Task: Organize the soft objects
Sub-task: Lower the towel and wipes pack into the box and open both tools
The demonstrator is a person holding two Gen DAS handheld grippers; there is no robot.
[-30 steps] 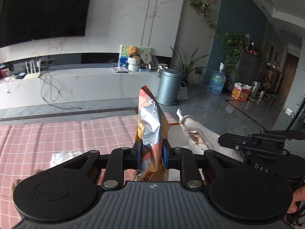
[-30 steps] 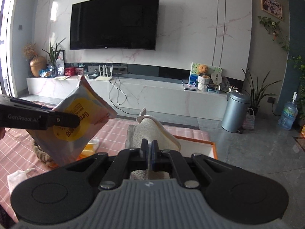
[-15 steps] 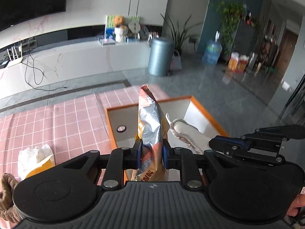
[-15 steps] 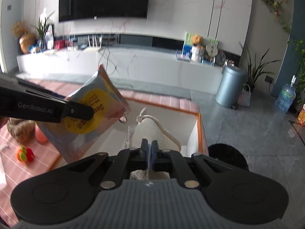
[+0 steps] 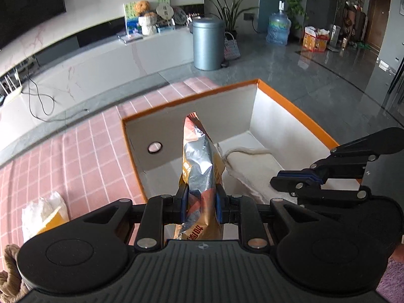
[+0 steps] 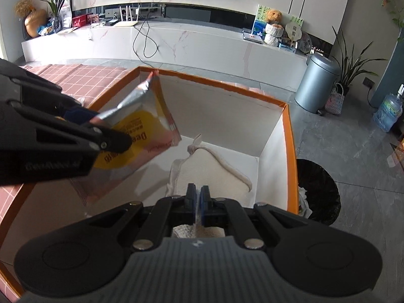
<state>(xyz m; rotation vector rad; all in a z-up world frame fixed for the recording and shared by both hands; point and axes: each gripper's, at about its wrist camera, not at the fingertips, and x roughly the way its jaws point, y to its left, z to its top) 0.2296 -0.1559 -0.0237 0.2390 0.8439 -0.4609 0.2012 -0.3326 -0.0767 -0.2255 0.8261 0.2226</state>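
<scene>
- My left tool (image 5: 199, 205) is clenched on a foil snack bag (image 5: 200, 166), pads pressing both sides; bag stands upright between the fingers.
- From my right wrist view the same snack bag (image 6: 141, 136) hangs tilted over the left part of the box, yellow label facing me, left tool (image 6: 111, 144) gripping it from the left.
- My right tool (image 6: 197, 199) is clamped fully closed on a cream cloth (image 6: 214, 174); a thin edge of the fabric is pinched between the blue pads.
- Cloth drapes down inside the orange-rimmed box (image 6: 290, 136), its knotted cord end near the back wall.
- In the left view the cloth (image 5: 252, 161) lies toward the right side of the box (image 5: 298, 108), with the right tool (image 5: 300, 180) just over it.
- Box has white inner walls, a round hole in the left wall.
- Box sits on a surface with a pink checked cloth (image 5: 83, 156).
- White and orange packet (image 5: 43, 214) lies on the pink cloth, left of the box, well apart from the bag.
- Brown knitted thing (image 5: 10, 267) at bottom left corner, mostly hidden.
- Grey bin (image 5: 208, 44) stands on the floor beyond.
</scene>
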